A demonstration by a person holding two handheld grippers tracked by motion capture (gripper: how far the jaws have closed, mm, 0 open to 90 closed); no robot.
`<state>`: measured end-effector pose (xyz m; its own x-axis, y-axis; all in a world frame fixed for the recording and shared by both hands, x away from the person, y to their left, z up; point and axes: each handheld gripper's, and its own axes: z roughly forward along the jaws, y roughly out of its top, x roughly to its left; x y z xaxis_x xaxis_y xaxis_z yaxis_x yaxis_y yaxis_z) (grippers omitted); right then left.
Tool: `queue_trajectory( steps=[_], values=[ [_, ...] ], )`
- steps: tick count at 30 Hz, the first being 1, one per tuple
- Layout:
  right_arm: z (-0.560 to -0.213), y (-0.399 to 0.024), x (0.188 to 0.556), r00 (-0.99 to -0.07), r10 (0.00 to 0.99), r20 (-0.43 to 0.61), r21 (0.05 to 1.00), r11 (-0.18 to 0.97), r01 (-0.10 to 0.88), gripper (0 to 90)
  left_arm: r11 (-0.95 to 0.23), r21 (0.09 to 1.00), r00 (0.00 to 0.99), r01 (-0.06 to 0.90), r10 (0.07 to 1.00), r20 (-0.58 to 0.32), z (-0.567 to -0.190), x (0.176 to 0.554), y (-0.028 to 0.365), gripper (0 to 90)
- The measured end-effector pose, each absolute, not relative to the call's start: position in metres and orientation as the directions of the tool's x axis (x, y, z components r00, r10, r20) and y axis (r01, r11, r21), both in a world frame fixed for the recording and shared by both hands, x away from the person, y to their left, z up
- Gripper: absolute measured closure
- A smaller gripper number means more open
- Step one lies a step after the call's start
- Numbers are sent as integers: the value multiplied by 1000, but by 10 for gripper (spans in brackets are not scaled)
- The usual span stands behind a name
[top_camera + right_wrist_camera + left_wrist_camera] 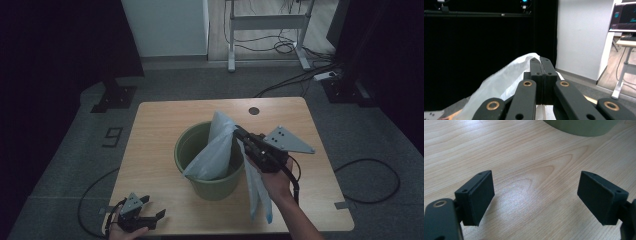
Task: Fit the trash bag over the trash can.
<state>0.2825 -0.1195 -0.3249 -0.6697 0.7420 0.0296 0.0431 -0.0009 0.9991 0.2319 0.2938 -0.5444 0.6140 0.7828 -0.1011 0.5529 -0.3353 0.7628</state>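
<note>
Right gripper (239, 134): jaws pinched on bag (216, 150), held above bucket (207, 187). Bag part inside, part hanging outside rim on gripper's near side. Left gripper (152, 210): spread, empty, idle, well away from bucket. Est. lining started; rim not yet wrapped.

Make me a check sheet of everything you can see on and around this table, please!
Surface: wooden table, round dark cap near the far edge.
Job's things: green bucket; white plastic bag partly in it, one end hanging outside.
Clutter: nothing seen.
Grippers: right gripper shut on the bag; left gripper open at the near left corner, over bare wood.
Cables: black cable on the floor, more by the far desk.
Surroundings: grey carpet, white desk frame, dark curtains.
</note>
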Motion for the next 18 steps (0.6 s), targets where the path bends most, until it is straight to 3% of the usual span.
queue_trajectory(
  steps=[18],
  values=[
    [-387,-111,282,-694,715,84,986,43,164,888,-339,762,615,553,783,-98,-544,232,293,140]
  ],
)
